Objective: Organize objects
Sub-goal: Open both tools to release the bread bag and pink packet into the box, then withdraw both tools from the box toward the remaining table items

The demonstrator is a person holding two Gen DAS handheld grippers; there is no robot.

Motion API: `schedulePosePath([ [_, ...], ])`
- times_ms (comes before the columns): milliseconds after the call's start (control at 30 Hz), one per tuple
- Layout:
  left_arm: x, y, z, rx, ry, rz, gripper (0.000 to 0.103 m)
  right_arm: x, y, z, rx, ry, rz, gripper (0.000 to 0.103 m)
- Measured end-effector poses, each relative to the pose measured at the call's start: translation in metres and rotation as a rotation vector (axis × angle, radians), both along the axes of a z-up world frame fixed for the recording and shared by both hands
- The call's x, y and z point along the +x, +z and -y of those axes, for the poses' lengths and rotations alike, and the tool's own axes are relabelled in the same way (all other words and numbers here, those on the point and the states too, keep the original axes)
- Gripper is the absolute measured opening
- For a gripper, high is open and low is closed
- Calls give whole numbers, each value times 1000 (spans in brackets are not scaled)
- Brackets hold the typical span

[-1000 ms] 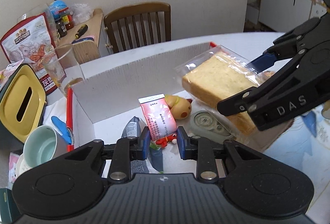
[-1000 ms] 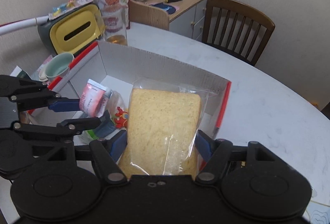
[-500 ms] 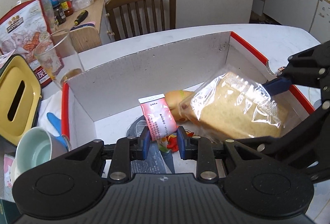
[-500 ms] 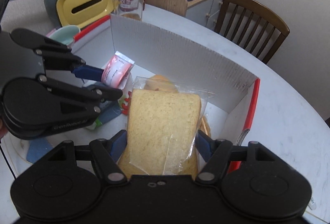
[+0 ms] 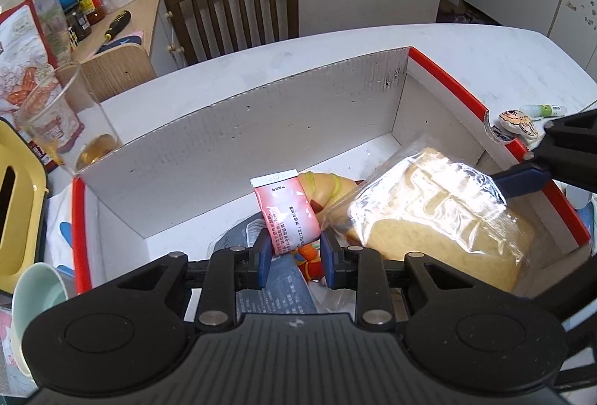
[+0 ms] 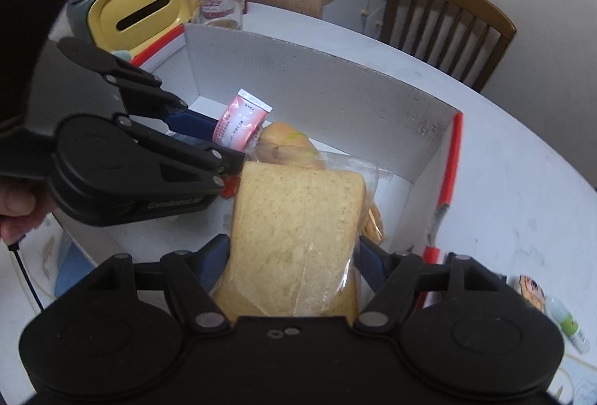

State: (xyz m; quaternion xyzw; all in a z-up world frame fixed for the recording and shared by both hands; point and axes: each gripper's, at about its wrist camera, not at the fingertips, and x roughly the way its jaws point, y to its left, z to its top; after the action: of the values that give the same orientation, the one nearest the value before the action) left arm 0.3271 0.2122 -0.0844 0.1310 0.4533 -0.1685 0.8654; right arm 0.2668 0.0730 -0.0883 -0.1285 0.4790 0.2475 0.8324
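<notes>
1. Corrugated white box (image 5: pixel 238 140), red rim, fills mid-frame in both views; its tall back wall runs from left to upper right.
2. My left gripper (image 5: pixel 293 257) is clamped on a pink sachet (image 5: pixel 285 214), glossy and flat, upright over the box floor at lower centre.
3. My right gripper (image 6: pixel 293 261) grips a bagged bread slice (image 6: pixel 298 237) by its sides. Crumb is porous and the film is crinkly, with glare in the left view. It sits low inside the box, right of the sachet.
4. Sachet and bag (image 5: pixel 429 214) are just beside each other, with little slack between them.
5. Free floor: back left corner of the box, bare white. Behind the sachet lies a rounded tan toy (image 5: pixel 328 187).
6. Outside the left wall: clear glass (image 5: pixel 63 121), yellow-lidded bin (image 6: pixel 138 9), pale green cup (image 5: pixel 37 304).
7. White table (image 6: pixel 522 159) is open at right.
</notes>
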Motion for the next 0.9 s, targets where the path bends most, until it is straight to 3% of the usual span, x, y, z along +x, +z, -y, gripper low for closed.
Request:
schedulePosePath([
  [467, -4, 4, -6, 1, 19, 8, 30, -8, 24, 16, 39, -19, 59, 78],
  [567, -9, 7, -10, -8, 27, 13, 39, -12, 29, 20, 51, -20, 63, 79],
  [633, -13, 10, -14, -21, 31, 26, 62, -14, 33, 22, 57, -21, 66, 79],
  [900, -39, 29, -20, -73, 36, 65, 62, -30, 50, 44, 94, -31, 84, 79],
])
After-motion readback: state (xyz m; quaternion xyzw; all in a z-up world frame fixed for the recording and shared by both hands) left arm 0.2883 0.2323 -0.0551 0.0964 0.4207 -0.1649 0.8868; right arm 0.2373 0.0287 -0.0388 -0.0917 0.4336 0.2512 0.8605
